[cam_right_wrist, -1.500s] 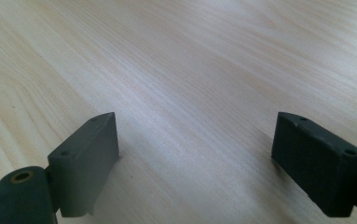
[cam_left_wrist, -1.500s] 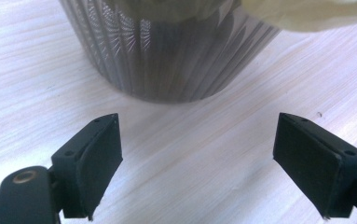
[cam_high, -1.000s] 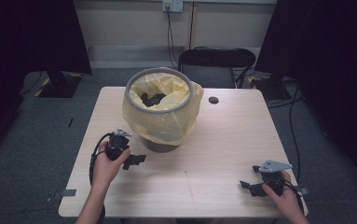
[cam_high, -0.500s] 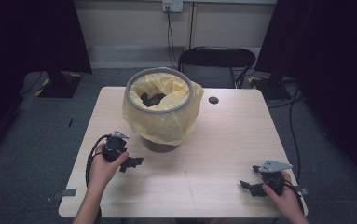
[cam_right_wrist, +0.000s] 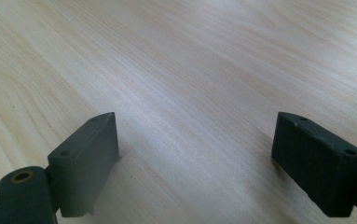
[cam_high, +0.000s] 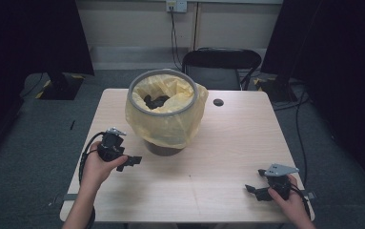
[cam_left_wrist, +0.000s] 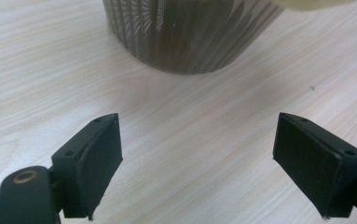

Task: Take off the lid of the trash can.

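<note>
A grey round bin (cam_high: 163, 112) lined with a yellow bag stands at the table's back middle, with something dark (cam_high: 156, 101) inside. My left gripper (cam_high: 131, 161) rests low over the table just left of the bin's base, open and empty. In the left gripper view the jaws (cam_left_wrist: 197, 140) stand wide apart, and the ribbed bin base (cam_left_wrist: 190, 32) lies a short way ahead of them. My right gripper (cam_high: 255, 191) sits near the front right corner of the table, open. The right gripper view has bare wood between the spread jaws (cam_right_wrist: 195, 140).
The light wooden table (cam_high: 228, 148) has a small black round hole or cap (cam_high: 218, 102) at the back, right of the bin. A black chair (cam_high: 220, 67) stands behind the table. Cables hang on the wall and lie on the floor to the right.
My left gripper has drifted slightly to the left, away from the bin's base. The right gripper has stayed put.
</note>
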{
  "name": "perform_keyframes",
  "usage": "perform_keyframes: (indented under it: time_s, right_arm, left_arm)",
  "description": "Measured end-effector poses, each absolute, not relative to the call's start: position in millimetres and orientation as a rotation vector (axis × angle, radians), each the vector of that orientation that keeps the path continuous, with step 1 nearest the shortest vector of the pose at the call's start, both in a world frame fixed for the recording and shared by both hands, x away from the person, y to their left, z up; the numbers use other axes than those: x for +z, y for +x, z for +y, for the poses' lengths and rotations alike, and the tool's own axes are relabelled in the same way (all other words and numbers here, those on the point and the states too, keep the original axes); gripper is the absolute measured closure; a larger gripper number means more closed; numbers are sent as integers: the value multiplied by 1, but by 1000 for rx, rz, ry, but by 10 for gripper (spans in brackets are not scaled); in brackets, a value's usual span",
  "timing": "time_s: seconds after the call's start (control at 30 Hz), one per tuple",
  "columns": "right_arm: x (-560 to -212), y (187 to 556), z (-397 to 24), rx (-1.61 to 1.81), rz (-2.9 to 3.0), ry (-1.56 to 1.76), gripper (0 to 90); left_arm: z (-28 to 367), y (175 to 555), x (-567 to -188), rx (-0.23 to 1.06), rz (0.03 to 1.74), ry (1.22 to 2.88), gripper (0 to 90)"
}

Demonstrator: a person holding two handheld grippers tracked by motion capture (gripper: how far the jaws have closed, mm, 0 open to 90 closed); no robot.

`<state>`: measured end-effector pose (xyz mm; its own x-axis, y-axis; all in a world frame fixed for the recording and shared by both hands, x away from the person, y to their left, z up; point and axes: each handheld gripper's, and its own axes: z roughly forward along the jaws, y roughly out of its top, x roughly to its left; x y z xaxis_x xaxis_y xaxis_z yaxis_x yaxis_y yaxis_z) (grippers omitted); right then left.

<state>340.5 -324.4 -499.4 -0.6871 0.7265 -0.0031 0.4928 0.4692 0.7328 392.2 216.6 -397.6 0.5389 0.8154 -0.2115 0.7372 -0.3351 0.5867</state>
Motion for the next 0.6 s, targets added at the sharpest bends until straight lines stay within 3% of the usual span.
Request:
perform_keyframes:
  time_s: [0.6]
  right_arm:
    - [-499, 341, -324, 1048, 2407, 1035, 138]
  left_arm:
    - [217, 395, -357, 203, 1263, 2175, 151]
